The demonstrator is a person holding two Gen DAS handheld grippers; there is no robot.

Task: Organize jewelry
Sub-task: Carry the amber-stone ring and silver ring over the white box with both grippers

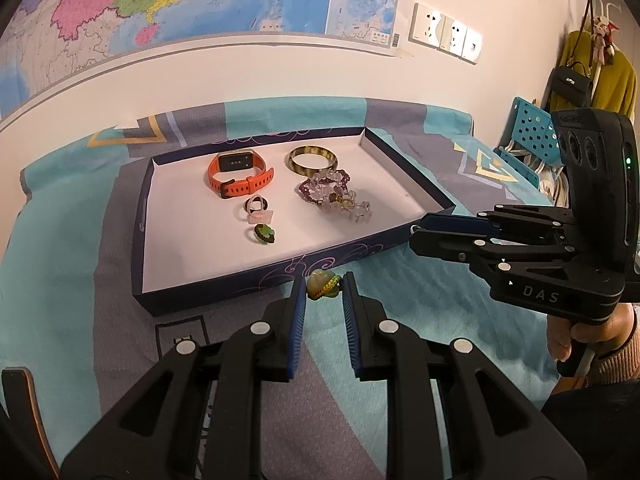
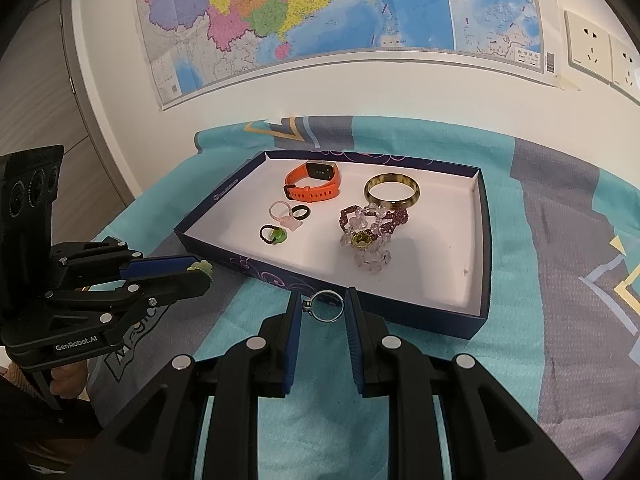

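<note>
A shallow dark-blue box (image 1: pixel 138 240) (image 2: pixel 482 248) with a white floor lies on the bed. It holds an orange watch (image 1: pixel 240 178) (image 2: pixel 314 184), a horn-coloured bangle (image 1: pixel 313 159) (image 2: pixel 392 193), beaded bracelets (image 1: pixel 334 194) (image 2: pixel 370 232) and small rings (image 1: pixel 260 220) (image 2: pixel 286 220). My left gripper (image 1: pixel 323 286) (image 2: pixel 200 271) is shut on a green and yellow pendant (image 1: pixel 323 284) just in front of the box's near wall. My right gripper (image 2: pixel 322 308) (image 1: pixel 418 232) is shut on a silver ring (image 2: pixel 325 307), also just outside the near wall.
The box rests on a teal and grey bedspread (image 1: pixel 80 264) (image 2: pixel 560 300). A wall with a map (image 1: pixel 160 4) (image 2: pixel 320 12) and sockets (image 1: pixel 446 34) stands behind. A blue perforated rack (image 1: pixel 528 130) and hanging bags (image 1: pixel 576 80) are at the far right.
</note>
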